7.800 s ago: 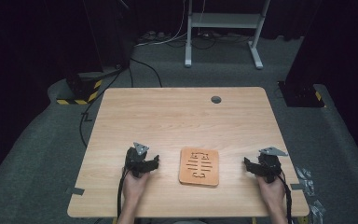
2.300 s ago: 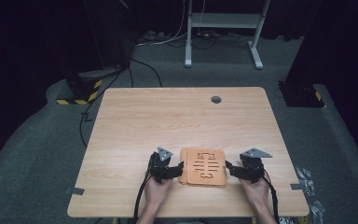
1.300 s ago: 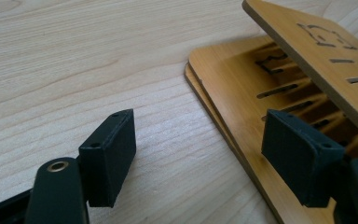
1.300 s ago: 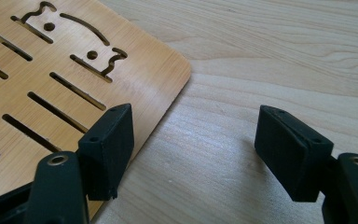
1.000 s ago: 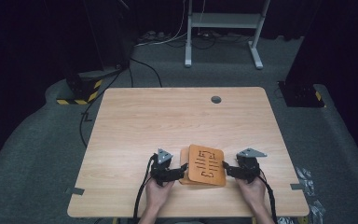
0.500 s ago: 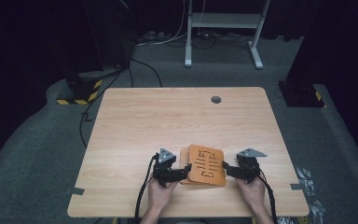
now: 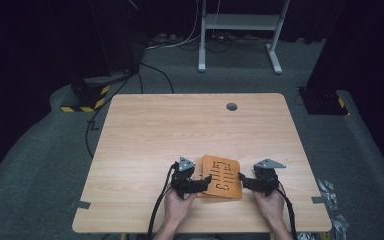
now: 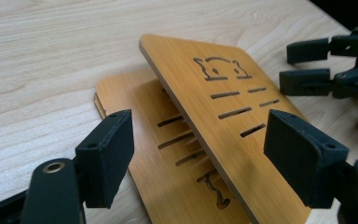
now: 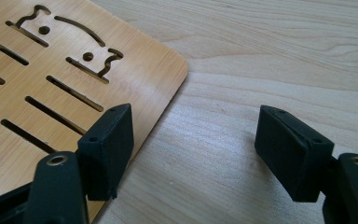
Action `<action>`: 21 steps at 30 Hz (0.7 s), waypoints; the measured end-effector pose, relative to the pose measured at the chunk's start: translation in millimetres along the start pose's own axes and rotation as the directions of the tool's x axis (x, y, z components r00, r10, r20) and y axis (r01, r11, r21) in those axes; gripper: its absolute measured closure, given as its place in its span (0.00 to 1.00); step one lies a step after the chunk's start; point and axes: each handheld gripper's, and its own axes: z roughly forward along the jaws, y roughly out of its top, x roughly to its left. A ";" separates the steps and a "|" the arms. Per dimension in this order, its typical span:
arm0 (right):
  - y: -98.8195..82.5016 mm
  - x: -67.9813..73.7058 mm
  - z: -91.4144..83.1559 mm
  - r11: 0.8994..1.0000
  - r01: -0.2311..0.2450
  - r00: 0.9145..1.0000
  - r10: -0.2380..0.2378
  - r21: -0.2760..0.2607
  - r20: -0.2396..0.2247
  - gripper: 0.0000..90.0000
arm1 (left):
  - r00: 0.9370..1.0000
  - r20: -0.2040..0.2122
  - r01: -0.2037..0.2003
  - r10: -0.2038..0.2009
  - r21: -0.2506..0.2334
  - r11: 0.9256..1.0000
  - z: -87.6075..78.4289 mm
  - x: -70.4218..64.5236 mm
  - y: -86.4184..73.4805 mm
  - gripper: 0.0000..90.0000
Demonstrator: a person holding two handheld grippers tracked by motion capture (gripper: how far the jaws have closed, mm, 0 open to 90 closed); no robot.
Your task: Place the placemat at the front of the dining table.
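A bamboo stand made of two slotted panels lies near the table's front edge. Its upper panel (image 7: 222,175) (image 8: 223,107) is tilted, with the side nearest my left gripper raised off the lower panel (image 8: 135,112). My left gripper (image 7: 203,183) (image 8: 199,154) is open, and its jaws straddle the raised edge without touching it. The right gripper (image 7: 243,179) (image 9: 195,148) is also open at the stand's right edge; one jaw hovers over the corner of the panel (image 9: 74,74), the other over bare table. It appears again as the right gripper (image 8: 307,63) beyond the stand.
The wooden table (image 7: 190,130) has a round grey cable hole (image 7: 231,106) at the back. Black cables (image 7: 160,200) trail from the grippers over the front edge. A white frame (image 7: 240,22) stands on the carpet behind.
Both grippers moved inward from the table's sides to the stand. The upper panel rose from flat to tilted. Over the last half second almost nothing moved.
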 end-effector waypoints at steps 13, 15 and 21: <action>0.0 0.3 0.1 1.000 -0.003 1.000 0.003 0.000 0.005 0.31 | 1.000 0.015 -0.001 0.000 0.034 0.999 8.5 -6.5 1.2 0.27; 0.1 0.3 0.1 1.000 -0.003 1.000 0.003 0.000 0.004 0.31 | 1.000 0.015 0.011 -0.012 0.040 0.999 9.4 -7.7 0.9 0.27; 0.1 0.4 0.1 1.000 -0.003 1.000 0.003 0.000 0.005 0.31 | 1.000 0.030 0.005 -0.007 0.050 0.999 10.8 -9.8 1.1 0.27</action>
